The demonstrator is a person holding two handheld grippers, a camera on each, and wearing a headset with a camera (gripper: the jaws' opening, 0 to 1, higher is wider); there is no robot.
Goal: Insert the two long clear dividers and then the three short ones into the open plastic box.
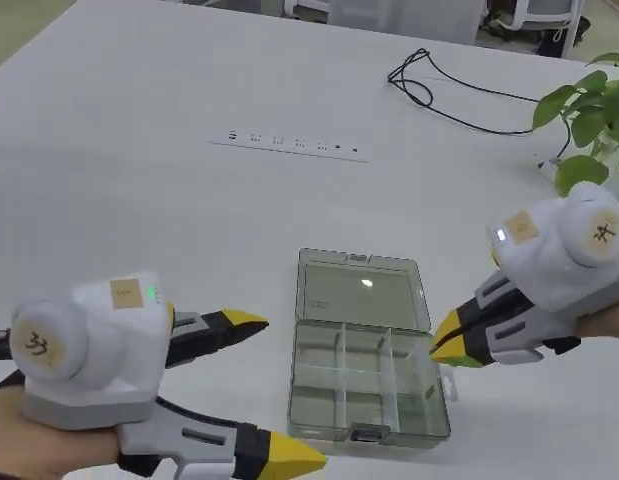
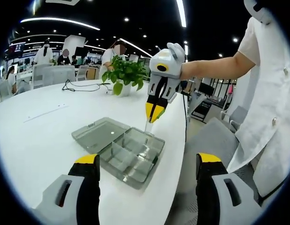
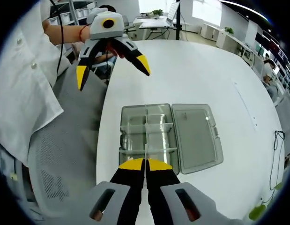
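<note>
I am wearing a white short-sleeved top [image 2: 271, 93] with small round buttons down its front. My left claw [image 1: 284, 390] is showing yellow tips, black just behind them, then grey shells with dark slots. At its rear, a rounded white housing is carrying a tan sticker reading 33, a second tan square on top and a small green light beside that. My right claw [image 1: 441, 340] is wearing the same colours, its white rear housing bearing two tan stickers and a pale lit dot.
</note>
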